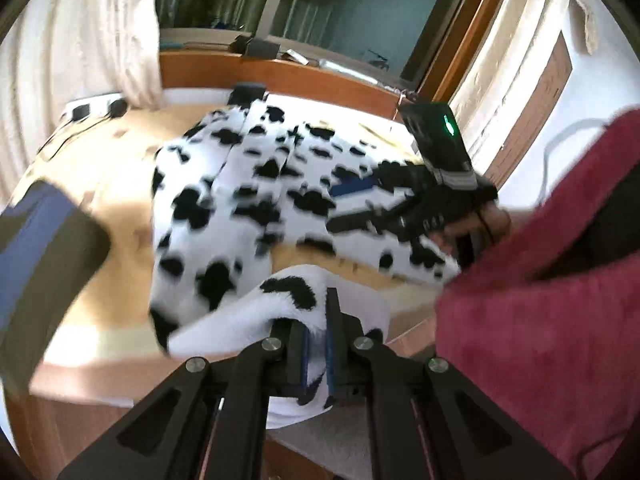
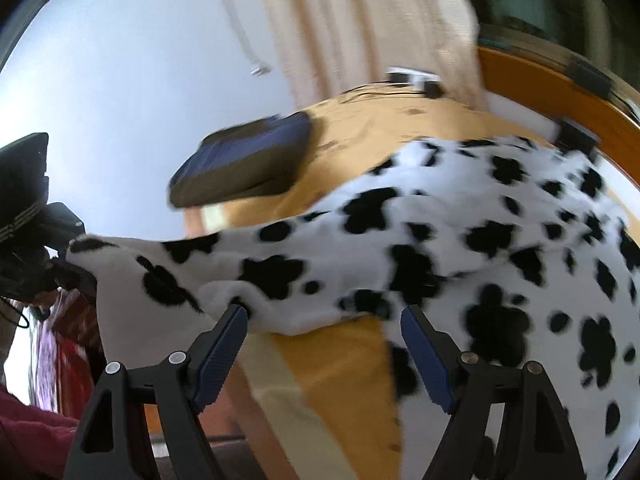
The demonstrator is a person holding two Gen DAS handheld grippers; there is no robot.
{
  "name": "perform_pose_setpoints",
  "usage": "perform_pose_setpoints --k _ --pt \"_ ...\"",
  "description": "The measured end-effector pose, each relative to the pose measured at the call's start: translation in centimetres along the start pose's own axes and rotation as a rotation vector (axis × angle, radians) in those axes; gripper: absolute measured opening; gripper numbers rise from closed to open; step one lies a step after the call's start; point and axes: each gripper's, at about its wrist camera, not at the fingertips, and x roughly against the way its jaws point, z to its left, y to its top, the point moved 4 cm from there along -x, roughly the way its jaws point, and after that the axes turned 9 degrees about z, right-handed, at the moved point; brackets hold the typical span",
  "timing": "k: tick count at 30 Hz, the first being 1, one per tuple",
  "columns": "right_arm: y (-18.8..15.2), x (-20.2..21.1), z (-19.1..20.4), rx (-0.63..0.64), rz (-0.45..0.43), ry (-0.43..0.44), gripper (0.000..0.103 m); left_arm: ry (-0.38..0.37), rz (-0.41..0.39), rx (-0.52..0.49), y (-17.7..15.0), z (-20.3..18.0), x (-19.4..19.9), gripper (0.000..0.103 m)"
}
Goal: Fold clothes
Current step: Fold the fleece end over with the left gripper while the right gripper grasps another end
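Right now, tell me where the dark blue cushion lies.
The dark blue cushion lies on the yellow bed, upper centre in the right wrist view, beside the spotted garment and near the white wall.

A fleecy garment [image 1: 256, 184] is white, scattered with irregular black blotches like cowhide, and it lies on a bed sheet [image 1: 100, 200] of warm yellow-tan. The left gripper [image 1: 316, 354] is black with blue pads, as is the right gripper [image 2: 324, 352], and a folded item [image 2: 244, 164] on the sheet is dark navy with an olive-grey edge. A sleeve [image 1: 540, 320] is deep raspberry red, the curtain [image 1: 80, 40] is cream, the bed frame [image 1: 280, 72] is orange-brown wood, and the wall [image 2: 120, 100] is pale bluish white.
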Motion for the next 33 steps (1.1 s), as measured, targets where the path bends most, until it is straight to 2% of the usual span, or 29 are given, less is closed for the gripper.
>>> perform_pose_setpoints --k 4,7,9,13,14,15,16,17,18,26,28,33 --pt "-0.5 2.0 -4.1 -0.111 -0.048 -0.073 0.081 -0.048 -0.010 0.082 5.3 2.0 -3.3 0.007" --pt "-1.1 3.6 -6.7 -0.162 -0.083 -0.134 0.081 -0.120 -0.006 0.237 8.5 4.7 -6.1 0.007" --pt "-1.6 4.2 -7.6 -0.163 -0.098 -0.188 0.081 -0.159 0.032 0.357 10.1 7.0 -8.6 0.007" --pt "-2.7 3.9 -8.1 -0.144 -0.082 -0.221 0.081 -0.191 0.143 0.533 12.1 10.2 -13.3 0.010" --pt "-2.8 3.7 -8.1 -0.138 -0.076 -0.225 0.081 -0.210 0.166 0.573 12.5 10.6 -14.1 0.019" --pt "-2.8 3.4 -7.9 -0.133 -0.072 -0.227 0.081 -0.229 0.189 0.613 12.8 11.1 -15.0 0.037" --pt "-2.8 3.0 -7.7 -0.126 -0.068 -0.225 0.081 -0.249 0.205 0.656 13.1 11.5 -15.6 0.047" --pt "-2.7 2.6 -7.4 -0.119 -0.064 -0.220 0.081 -0.269 0.218 0.699 13.3 11.9 -16.1 0.062" --pt "-2.5 2.2 -7.0 -0.105 -0.061 -0.214 0.081 -0.289 0.227 0.734 13.6 12.2 -16.6 0.067" --pt "1.5 -2.1 -1.8 0.109 -0.081 -0.192 0.081 -0.332 0.327 0.833 14.5 14.0 -18.7 0.072" --pt "2.5 -3.2 -0.4 0.169 -0.096 -0.201 0.081 -0.366 0.343 0.874 14.3 14.5 -19.0 0.072" --pt "3.9 -5.4 3.0 0.360 -0.154 -0.292 0.081 -0.440 0.348 0.934 14.3 14.8 -18.9 0.071"
